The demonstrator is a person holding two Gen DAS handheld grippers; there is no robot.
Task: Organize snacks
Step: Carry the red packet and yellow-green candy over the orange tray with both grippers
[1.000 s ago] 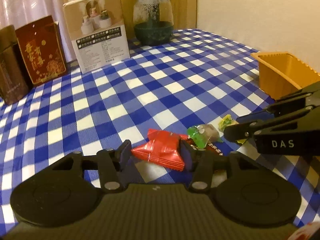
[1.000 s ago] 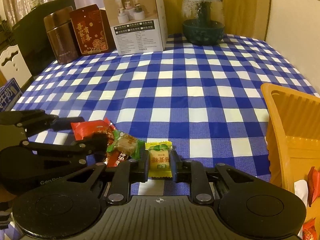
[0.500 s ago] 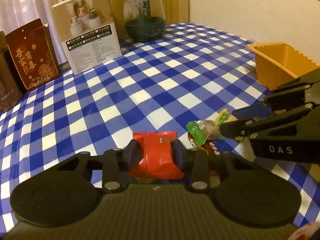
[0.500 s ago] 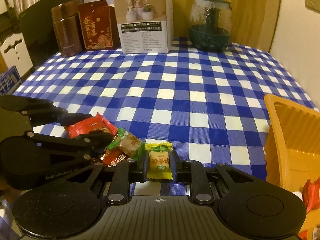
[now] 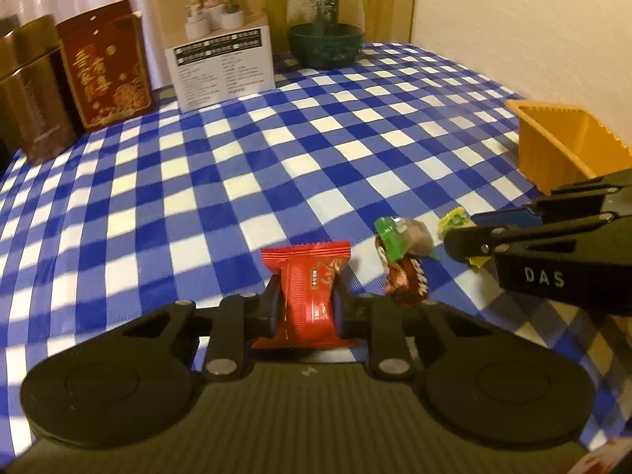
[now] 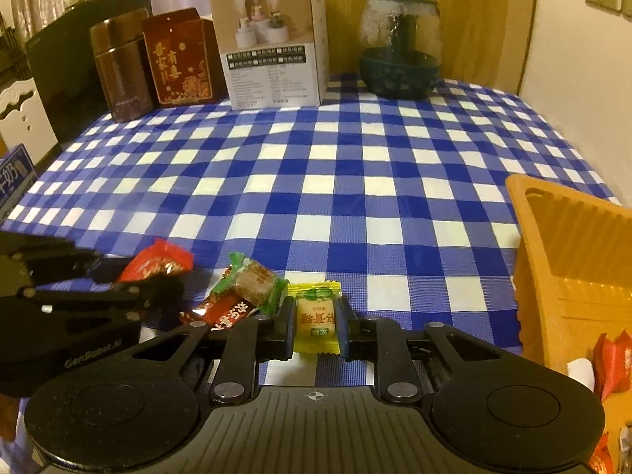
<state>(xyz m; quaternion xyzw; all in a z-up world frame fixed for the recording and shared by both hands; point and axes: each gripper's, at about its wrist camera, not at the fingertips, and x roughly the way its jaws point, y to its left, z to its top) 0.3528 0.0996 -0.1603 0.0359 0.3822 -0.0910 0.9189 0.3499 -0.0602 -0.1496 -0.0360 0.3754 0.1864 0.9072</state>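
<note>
L gripper (image 5: 306,308) closing on red foil-wrapped snack (image 5: 306,288); R gripper (image 6: 318,326) clamped on yellow wrapped candy (image 6: 316,316), blue-checked worktop (image 6: 335,181).

Ahead of my tools the checked counter (image 6: 347,181) lies open to the far edge, where a tin (image 6: 120,67), red box (image 6: 177,61), white box (image 6: 272,43) and glass jar (image 6: 399,47) stand in a row. The orange bin (image 6: 568,260) walls off my right.

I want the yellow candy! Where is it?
In the right wrist view, the yellow candy sits bottom centre, pinched in the right gripper, just right of the green candy.
</note>
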